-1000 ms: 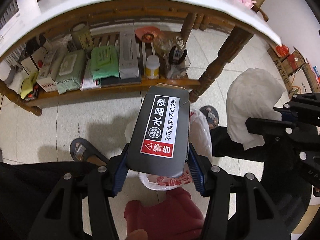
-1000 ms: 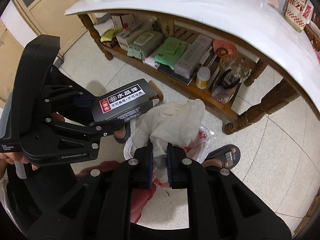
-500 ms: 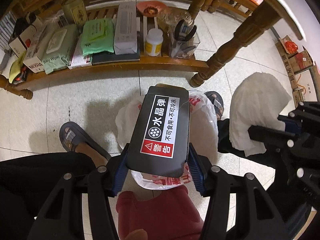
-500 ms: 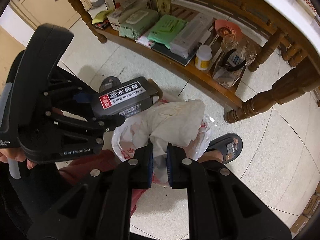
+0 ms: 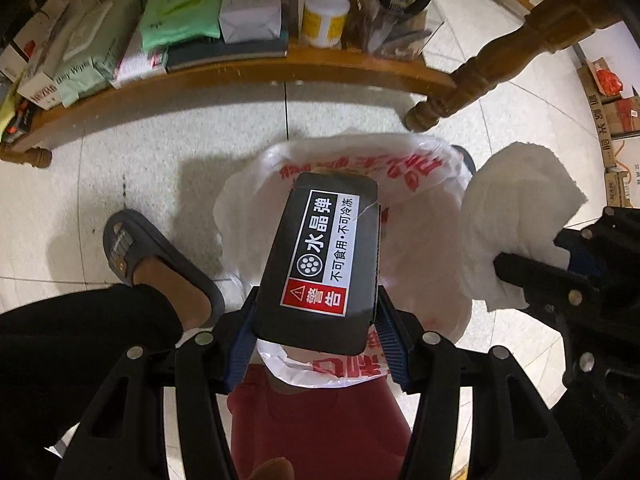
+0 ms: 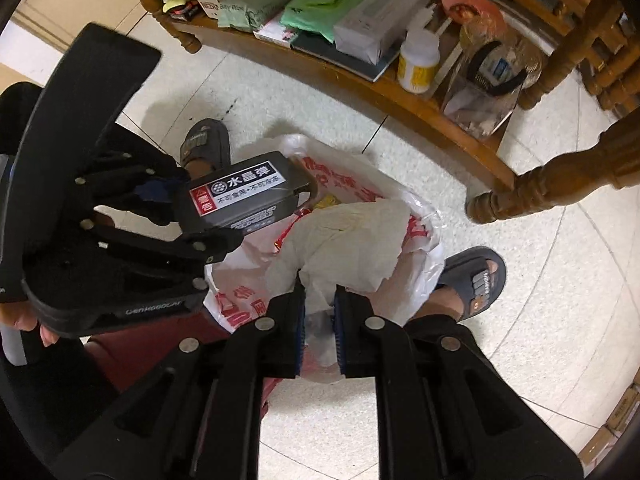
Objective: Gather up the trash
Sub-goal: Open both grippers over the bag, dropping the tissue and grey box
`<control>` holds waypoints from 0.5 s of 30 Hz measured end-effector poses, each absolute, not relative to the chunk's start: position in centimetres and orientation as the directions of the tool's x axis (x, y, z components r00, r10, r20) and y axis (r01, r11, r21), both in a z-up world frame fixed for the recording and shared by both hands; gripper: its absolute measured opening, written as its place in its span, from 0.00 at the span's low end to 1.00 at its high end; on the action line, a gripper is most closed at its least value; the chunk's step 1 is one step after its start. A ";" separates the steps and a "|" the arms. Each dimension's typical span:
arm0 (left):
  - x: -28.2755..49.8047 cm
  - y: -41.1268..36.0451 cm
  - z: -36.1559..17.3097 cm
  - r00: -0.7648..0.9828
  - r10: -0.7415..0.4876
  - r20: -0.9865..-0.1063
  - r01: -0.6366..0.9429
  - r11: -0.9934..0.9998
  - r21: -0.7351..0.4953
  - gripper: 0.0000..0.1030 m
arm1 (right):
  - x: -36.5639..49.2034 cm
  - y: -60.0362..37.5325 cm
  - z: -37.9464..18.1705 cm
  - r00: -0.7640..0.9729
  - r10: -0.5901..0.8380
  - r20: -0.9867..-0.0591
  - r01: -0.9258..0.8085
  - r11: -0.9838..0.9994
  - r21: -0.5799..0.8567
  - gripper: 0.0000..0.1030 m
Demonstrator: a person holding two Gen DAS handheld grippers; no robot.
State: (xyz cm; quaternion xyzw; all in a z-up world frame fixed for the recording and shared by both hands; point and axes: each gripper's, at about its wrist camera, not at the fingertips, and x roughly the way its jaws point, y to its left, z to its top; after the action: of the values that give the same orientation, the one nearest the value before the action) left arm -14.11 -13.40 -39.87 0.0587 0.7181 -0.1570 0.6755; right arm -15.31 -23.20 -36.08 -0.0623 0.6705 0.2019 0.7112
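My left gripper (image 5: 316, 344) is shut on a black box (image 5: 324, 264) with a white and red warning label, held over the open mouth of a white plastic bag with red print (image 5: 424, 248) on the floor. My right gripper (image 6: 319, 320) is shut on a crumpled white tissue (image 6: 352, 240), held over the same bag (image 6: 424, 276). The tissue (image 5: 516, 216) and right gripper show at the right of the left wrist view. The box (image 6: 244, 196) and left gripper (image 6: 224, 236) show at the left of the right wrist view.
A wooden table's low shelf (image 5: 248, 72) holds wipes packs, boxes and a white bottle (image 5: 324, 16). A turned table leg (image 5: 492, 76) stands close behind the bag. The person's sandalled feet (image 5: 156, 264) (image 6: 476, 280) flank the bag. A dark red bin (image 5: 320, 428) holds the bag.
Both grippers have moved down and forward toward the bag, which now fills the middle of both views. The box and tissue stay gripped.
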 end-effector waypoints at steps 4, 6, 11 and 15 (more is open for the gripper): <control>-14.2 -13.4 -41.6 -0.119 -0.113 -0.986 0.289 0.947 -0.143 0.52 | -14.7 -23.7 -38.0 -0.003 0.228 -0.974 -0.323 0.921 0.217 0.13; -14.2 -13.3 -42.0 -0.124 -0.103 -0.987 0.289 0.948 -0.135 0.52 | -14.6 -23.6 -38.8 -0.014 0.220 -0.976 -0.323 0.922 0.212 0.16; -14.0 -13.1 -42.0 -0.114 -0.088 -0.990 0.282 0.952 -0.117 0.70 | -14.4 -23.2 -39.5 -0.021 0.179 -0.984 -0.335 0.926 0.175 0.60; -13.7 -12.7 -41.7 -0.102 -0.090 -0.991 0.266 0.957 -0.114 0.77 | -14.3 -23.8 -39.4 -0.010 0.187 -0.982 -0.318 0.931 0.181 0.69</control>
State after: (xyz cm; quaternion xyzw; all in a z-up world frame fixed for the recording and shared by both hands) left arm -13.72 -12.72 -41.66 0.0603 0.7303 -0.1330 0.6673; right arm -14.27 -23.79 -39.44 -0.0476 0.6876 0.1799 0.7018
